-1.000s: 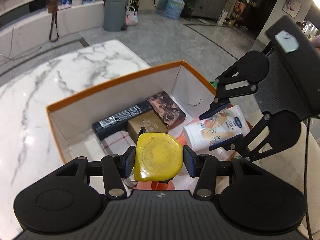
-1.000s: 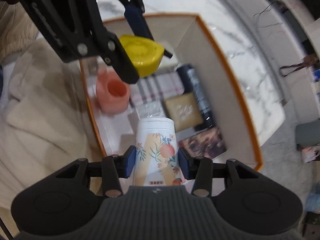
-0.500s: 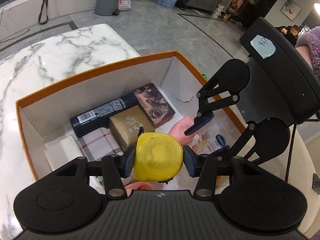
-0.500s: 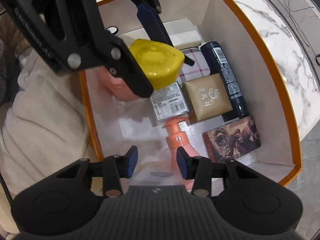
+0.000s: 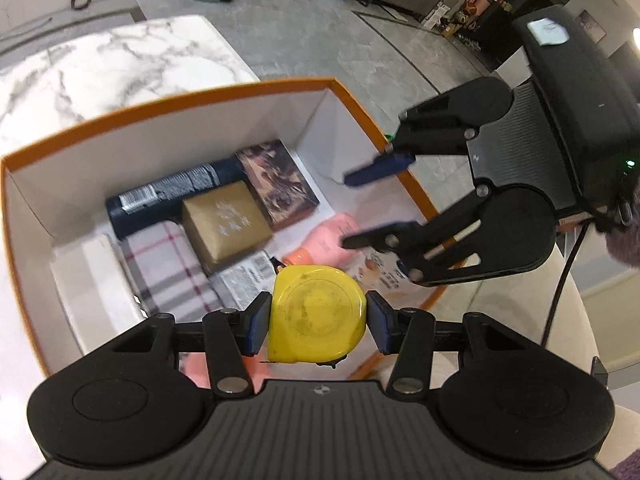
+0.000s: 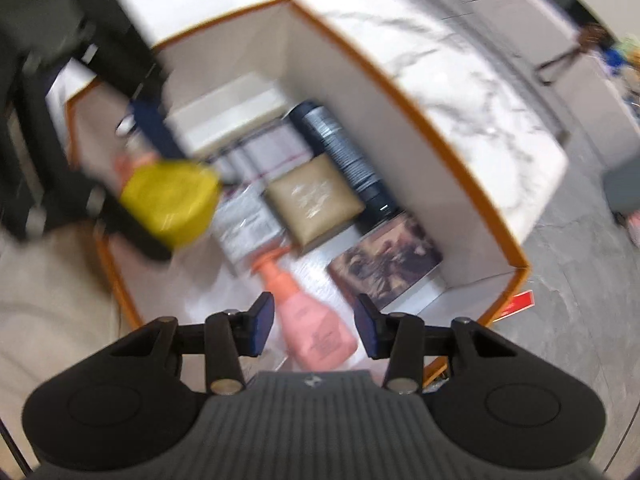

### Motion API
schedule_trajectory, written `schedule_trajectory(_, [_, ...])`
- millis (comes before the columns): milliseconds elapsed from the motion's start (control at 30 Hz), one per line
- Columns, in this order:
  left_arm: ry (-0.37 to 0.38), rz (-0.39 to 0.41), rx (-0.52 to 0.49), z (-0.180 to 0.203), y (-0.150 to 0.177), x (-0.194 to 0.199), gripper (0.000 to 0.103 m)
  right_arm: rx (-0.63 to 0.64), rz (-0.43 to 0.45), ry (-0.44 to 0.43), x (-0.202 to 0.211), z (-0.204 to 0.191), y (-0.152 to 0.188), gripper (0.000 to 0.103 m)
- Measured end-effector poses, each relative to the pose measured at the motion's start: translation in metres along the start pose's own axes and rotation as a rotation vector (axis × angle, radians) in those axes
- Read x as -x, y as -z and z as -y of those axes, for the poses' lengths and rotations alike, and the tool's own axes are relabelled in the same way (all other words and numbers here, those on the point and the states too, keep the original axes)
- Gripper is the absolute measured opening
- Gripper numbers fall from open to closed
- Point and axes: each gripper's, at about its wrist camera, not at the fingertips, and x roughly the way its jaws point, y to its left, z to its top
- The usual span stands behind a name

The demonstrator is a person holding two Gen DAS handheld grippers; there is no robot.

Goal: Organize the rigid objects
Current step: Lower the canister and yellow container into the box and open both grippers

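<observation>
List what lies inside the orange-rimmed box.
Inside the box: dark can, gold packet, picture box, plaid cloth, pink bottle. Anything beneath them is covered.

One orange-rimmed box is present, and lying in it are one dark spray can, one gold packet, one dark picture-printed carton, one checked cloth-patterned item, one white flat box, one clear label-printed packet and one pink pump bottle. One yellow tape measure is counted, held above the box, and two grippers, the left gripper and the right gripper, one per hand. A further pink item shows beneath the left gripper, its kind not determinable, and printed white material by the pink bottle could not be counted as a separate article.
</observation>
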Motion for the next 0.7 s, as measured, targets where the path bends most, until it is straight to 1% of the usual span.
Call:
schedule_trajectory(67, [-0.007,-0.015,-0.005,0.004,-0.001,-0.007,0.057,-0.025,0.037,0.028,0.001,-0.004,0.001,0.047])
schedule_trajectory(100, [-0.007,-0.025,-0.014,0.007,-0.002,-0.011,0.057,-0.029,0.047,0.062,0.000,-0.006,0.002,0.050])
schedule_trajectory(167, [-0.005,-0.042,-0.049,0.014,-0.005,-0.021,0.057,-0.037,0.046,0.125,-0.003,-0.008,0.003,0.050])
schedule_trajectory(233, [-0.016,-0.058,-0.092,0.020,-0.010,-0.032,0.057,-0.056,0.056,0.166,-0.004,-0.006,0.006,0.050])
schedule_trajectory(400, [-0.014,-0.105,-0.207,0.033,-0.018,-0.054,0.057,-0.096,0.086,0.174,-0.005,0.003,0.016,0.051])
schedule_trajectory(433, [-0.018,-0.114,-0.218,0.035,-0.019,-0.058,0.057,-0.100,0.088,0.178,-0.006,0.003,0.017,0.051])
schedule_trajectory(567, [-0.027,-0.168,-0.211,0.034,-0.022,-0.075,0.057,-0.120,0.097,0.174,-0.008,0.005,0.021,0.052])
schedule_trajectory(700, [-0.045,-0.188,-0.190,0.032,-0.023,-0.084,0.057,-0.112,0.110,0.160,-0.007,0.001,0.021,0.055])
